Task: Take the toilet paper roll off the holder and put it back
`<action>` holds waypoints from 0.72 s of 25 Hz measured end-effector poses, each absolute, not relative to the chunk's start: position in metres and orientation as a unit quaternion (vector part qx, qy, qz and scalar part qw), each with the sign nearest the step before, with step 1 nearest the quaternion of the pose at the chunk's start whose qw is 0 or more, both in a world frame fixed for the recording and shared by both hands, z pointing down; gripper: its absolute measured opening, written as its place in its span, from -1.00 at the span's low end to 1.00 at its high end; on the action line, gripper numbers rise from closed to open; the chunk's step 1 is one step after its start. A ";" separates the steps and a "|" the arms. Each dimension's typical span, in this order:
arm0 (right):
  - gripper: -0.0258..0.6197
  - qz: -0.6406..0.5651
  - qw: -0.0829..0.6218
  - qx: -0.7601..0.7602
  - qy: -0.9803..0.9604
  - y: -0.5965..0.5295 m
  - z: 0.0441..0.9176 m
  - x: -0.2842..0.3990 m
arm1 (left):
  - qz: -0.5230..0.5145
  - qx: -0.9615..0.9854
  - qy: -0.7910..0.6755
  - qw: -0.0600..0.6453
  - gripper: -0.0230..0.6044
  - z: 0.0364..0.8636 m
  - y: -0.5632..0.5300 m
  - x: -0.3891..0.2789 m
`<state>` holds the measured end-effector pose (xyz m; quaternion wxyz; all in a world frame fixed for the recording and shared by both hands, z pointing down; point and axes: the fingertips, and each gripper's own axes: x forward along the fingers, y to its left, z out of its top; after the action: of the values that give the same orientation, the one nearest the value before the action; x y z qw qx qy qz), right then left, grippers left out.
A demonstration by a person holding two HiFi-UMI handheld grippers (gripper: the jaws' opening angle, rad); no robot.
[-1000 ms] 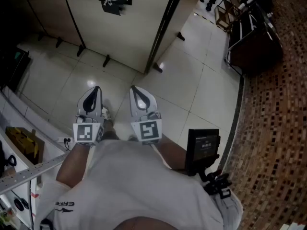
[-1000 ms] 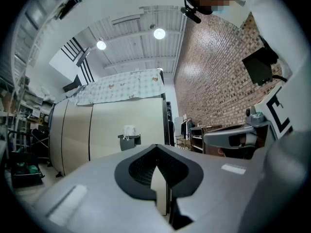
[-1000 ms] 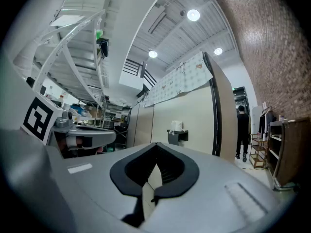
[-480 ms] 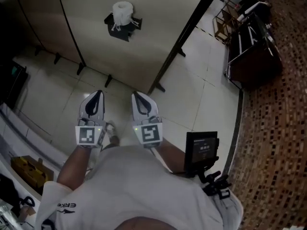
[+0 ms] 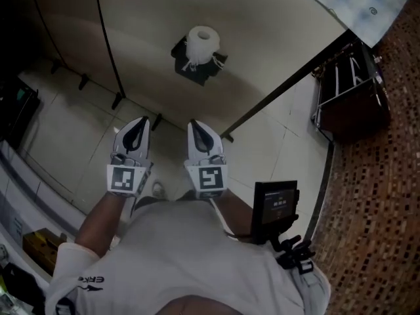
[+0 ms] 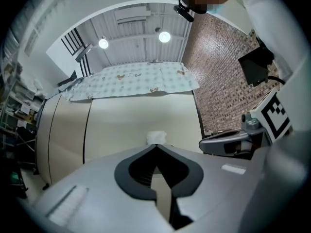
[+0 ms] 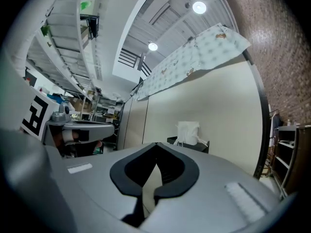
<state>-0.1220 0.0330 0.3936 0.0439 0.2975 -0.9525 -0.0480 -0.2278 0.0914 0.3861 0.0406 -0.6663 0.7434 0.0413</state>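
White toilet paper roll (image 5: 201,44) upright on black holder (image 5: 197,65).

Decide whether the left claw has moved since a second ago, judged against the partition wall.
Yes. The left claw has moved forward, toward the partition wall: its tip now lies level with the wall's base, nearer the toilet paper roll.

The place looks like a workshop or lab with a mock washroom stall. A beige partition (image 5: 262,38) on short feet carries a toilet paper roll (image 5: 201,42) on a black holder (image 5: 195,69). Pale floor tiles (image 5: 275,143) lie at the partition's foot, a mosaic-brick wall (image 5: 380,195) stands to its right, and cluttered shelves (image 7: 63,47) to its left.
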 end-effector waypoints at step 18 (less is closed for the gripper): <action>-0.88 -0.046 0.033 0.274 -0.960 -0.118 0.392 -0.134 | 0.017 -0.639 0.769 0.034 -0.92 0.393 -0.049 -0.246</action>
<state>-0.1340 -0.1179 0.3922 0.0326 0.2741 -0.9600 -0.0462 -0.2463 -0.0494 0.3930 0.0335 -0.6387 0.7685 0.0173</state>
